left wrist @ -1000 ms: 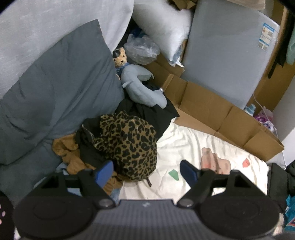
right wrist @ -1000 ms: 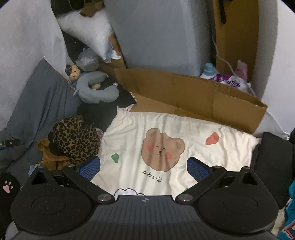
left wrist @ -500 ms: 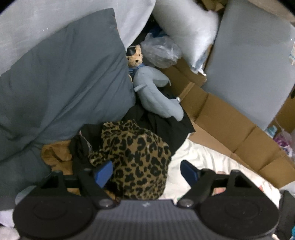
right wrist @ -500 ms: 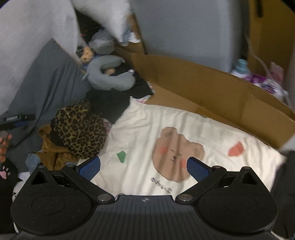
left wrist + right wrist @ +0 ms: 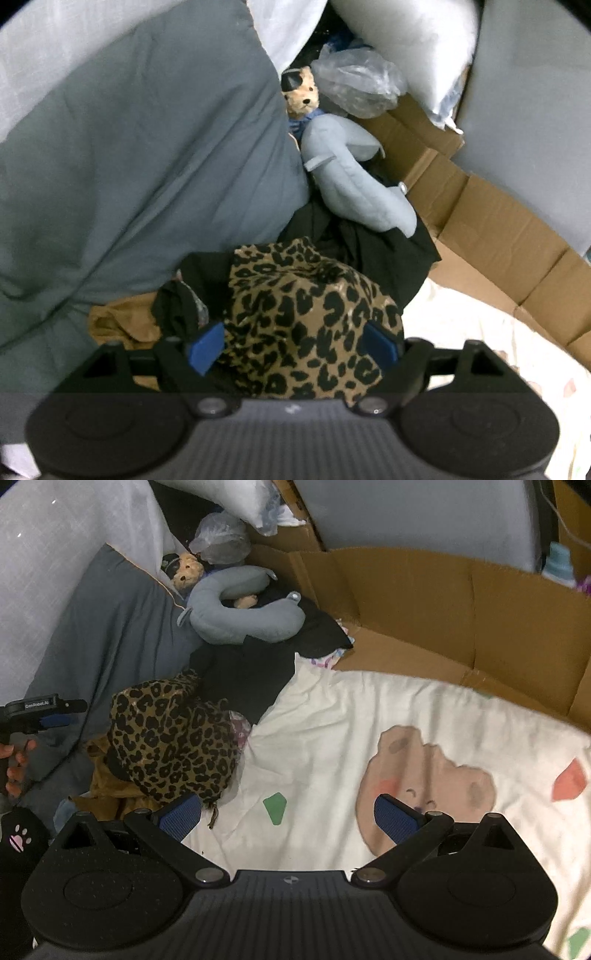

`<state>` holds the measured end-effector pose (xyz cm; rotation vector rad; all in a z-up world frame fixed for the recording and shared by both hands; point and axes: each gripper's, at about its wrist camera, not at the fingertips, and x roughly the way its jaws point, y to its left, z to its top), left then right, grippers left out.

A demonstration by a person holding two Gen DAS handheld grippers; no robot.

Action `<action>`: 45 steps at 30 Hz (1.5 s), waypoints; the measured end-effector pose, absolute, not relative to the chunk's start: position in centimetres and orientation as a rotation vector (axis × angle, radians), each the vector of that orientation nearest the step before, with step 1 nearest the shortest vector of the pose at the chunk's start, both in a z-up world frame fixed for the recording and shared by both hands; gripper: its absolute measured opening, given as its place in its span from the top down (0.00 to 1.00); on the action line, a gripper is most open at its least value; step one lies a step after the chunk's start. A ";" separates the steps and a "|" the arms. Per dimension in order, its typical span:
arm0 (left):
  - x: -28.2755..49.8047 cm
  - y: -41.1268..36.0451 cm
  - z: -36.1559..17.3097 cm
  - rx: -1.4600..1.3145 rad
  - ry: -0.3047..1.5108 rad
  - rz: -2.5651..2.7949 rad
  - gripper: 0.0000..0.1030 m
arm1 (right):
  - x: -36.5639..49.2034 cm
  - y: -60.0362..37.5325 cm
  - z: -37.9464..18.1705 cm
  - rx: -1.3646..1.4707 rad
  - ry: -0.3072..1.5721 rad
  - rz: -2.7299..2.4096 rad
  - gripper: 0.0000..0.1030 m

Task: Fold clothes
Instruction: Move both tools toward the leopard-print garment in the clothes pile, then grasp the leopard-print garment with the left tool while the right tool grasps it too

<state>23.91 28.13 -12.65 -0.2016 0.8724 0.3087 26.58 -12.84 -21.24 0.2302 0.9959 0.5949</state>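
At the lower middle of the left wrist view lay the leopard-print garment [image 5: 310, 325], bunched on top of a heap of clothes. The left tongs [image 5: 293, 349] stood wide open, one blue pad at each side of the bundle; whether the pads touched the fabric could not be told. Under and behind the leopard print sat a black garment [image 5: 354, 243] and, to the lower left, a mustard-brown one [image 5: 118, 321]. A large grey pillow [image 5: 140, 158] filled the left of that frame. Above the heap, toward the upper middle, a grey neck pillow [image 5: 354, 184] lay against a small teddy bear [image 5: 301, 94], with a crumpled clear plastic bag [image 5: 358, 83] beside it and flattened cardboard [image 5: 491, 236] running down the right side.

In the right wrist view the same leopard-print garment [image 5: 170, 734] sat at the centre left, just beside a cream bedsheet [image 5: 332, 731] printed with a bear face. The right tongs [image 5: 290, 818] were open, empty, over the sheet, their left pad near the edge of the heap. At the far left edge of that frame a hand [image 5: 16, 760] held the other tool.
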 end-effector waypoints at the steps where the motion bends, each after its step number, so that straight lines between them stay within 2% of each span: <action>1: 24.2 28.7 -12.7 -0.219 0.865 0.317 0.20 | 26.5 -12.7 -21.9 0.242 0.997 0.600 0.01; 10: 26.9 32.5 -13.7 -0.298 0.881 0.398 0.20 | 25.9 -10.5 -24.9 0.236 0.982 0.624 0.04; 19: 29.3 34.4 -17.3 -0.412 0.898 0.440 0.19 | 25.5 -9.3 -27.5 0.320 0.968 0.653 0.04; 29: 29.3 31.3 -20.9 -0.414 0.941 0.377 0.20 | 24.0 -9.0 -30.2 0.294 1.034 0.652 0.04; 36: 26.3 29.3 -22.7 -0.438 0.969 0.374 0.21 | 23.9 -9.6 -30.7 0.299 1.035 0.645 0.04; 37: 25.9 29.1 -22.9 -0.432 0.964 0.367 0.27 | 23.9 -9.5 -30.8 0.299 1.037 0.646 0.04; 38: 25.5 28.9 -23.1 -0.435 0.956 0.356 0.40 | 23.9 -9.5 -31.0 0.301 1.040 0.649 0.05; 39: 25.3 28.9 -23.2 -0.446 0.951 0.348 0.49 | 23.9 -9.5 -31.1 0.304 1.041 0.654 0.06; 41: 24.8 28.8 -23.2 -0.457 0.950 0.361 0.76 | 23.8 -9.4 -31.2 0.304 1.040 0.662 0.06; 45: 23.7 27.7 -22.2 -0.469 0.905 0.303 0.86 | 23.7 -9.3 -31.2 0.310 1.035 0.671 0.07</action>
